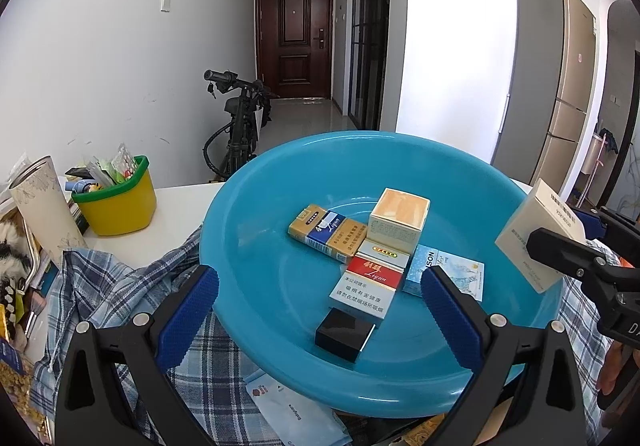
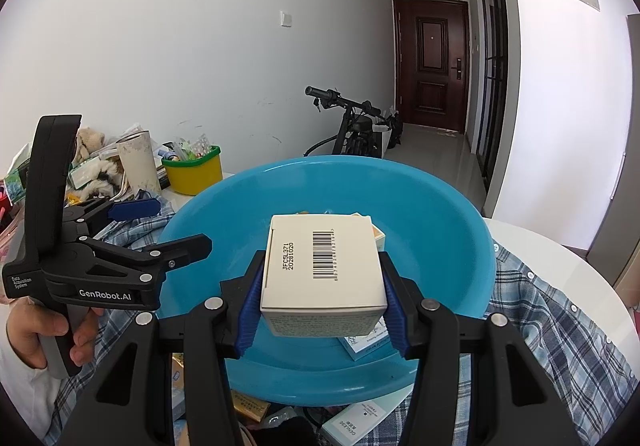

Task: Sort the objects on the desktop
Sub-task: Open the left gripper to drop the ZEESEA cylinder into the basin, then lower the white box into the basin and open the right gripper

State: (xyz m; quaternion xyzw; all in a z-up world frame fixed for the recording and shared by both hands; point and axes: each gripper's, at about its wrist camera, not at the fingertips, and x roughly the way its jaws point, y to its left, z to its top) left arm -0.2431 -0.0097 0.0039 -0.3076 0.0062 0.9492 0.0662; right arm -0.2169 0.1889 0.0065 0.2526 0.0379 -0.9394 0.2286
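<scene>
A blue basin (image 1: 248, 205) (image 2: 440, 205) rests on a plaid shirt and holds a gold-and-blue cigarette pack (image 1: 326, 232), a cream box with an orange top (image 1: 400, 219), a red-and-white pack (image 1: 372, 282), a light blue box (image 1: 448, 274) and a small black box (image 1: 344, 334). My left gripper (image 1: 320, 278) (image 2: 172, 226) is open at the basin's near-left rim, with nothing between its pads. My right gripper (image 2: 323, 306) (image 1: 580, 262) is shut on a white barcoded box (image 2: 324, 266) (image 1: 536, 234), held over the basin's near-right side.
A yellow tub with a green rim (image 1: 116, 201) (image 2: 194, 173) and a pale tumbler (image 1: 44, 205) stand at the back left among clutter. The plaid shirt (image 1: 100, 286) covers the white table. Packets (image 2: 356, 422) lie under the basin's near edge. A hand (image 2: 36, 330) holds the left gripper.
</scene>
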